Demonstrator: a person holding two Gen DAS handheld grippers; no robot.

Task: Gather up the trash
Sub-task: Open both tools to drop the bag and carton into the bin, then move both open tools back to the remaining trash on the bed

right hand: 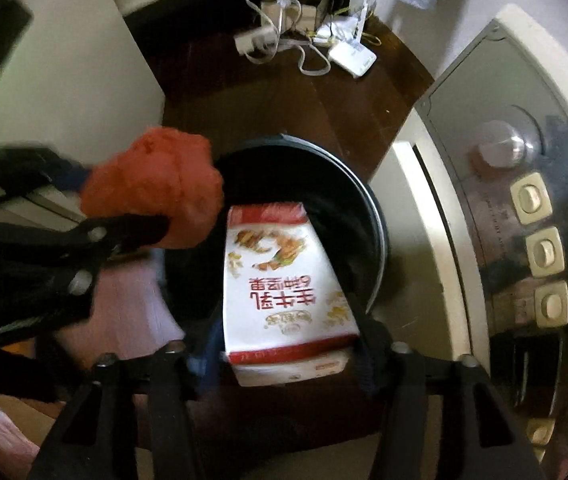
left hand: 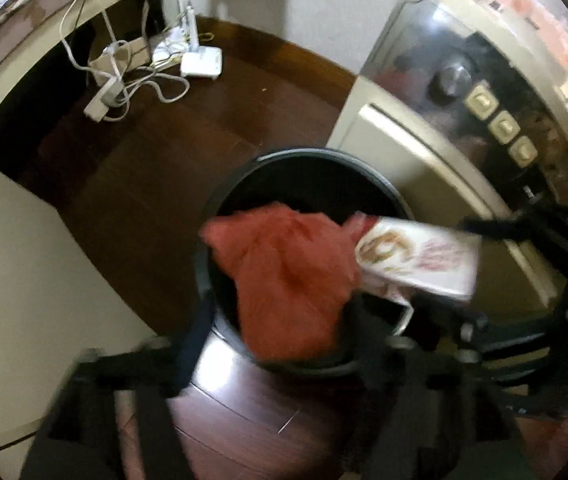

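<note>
A black round bin (left hand: 303,156) (right hand: 325,152) stands on the dark wood floor, right below both grippers. A crumpled red plastic bag (left hand: 291,276) (right hand: 156,184) hangs over the bin's near-left rim, between the spread fingers of my left gripper (left hand: 280,312); the left finger stands clear of it. A white box with red bands and food pictures (right hand: 284,288) (left hand: 415,256) points down into the bin, lying loose between the wide-set fingers of my right gripper (right hand: 280,280). Both grippers point steeply downward.
A beige cabinet with a shiny panel, a knob (left hand: 453,78) (right hand: 499,144) and three buttons stands against the bin's right side. At the back lie a power strip (left hand: 100,102) (right hand: 254,40), tangled cables and a white router (left hand: 202,62) (right hand: 353,56). A pale wall (left hand: 24,260) is on the left.
</note>
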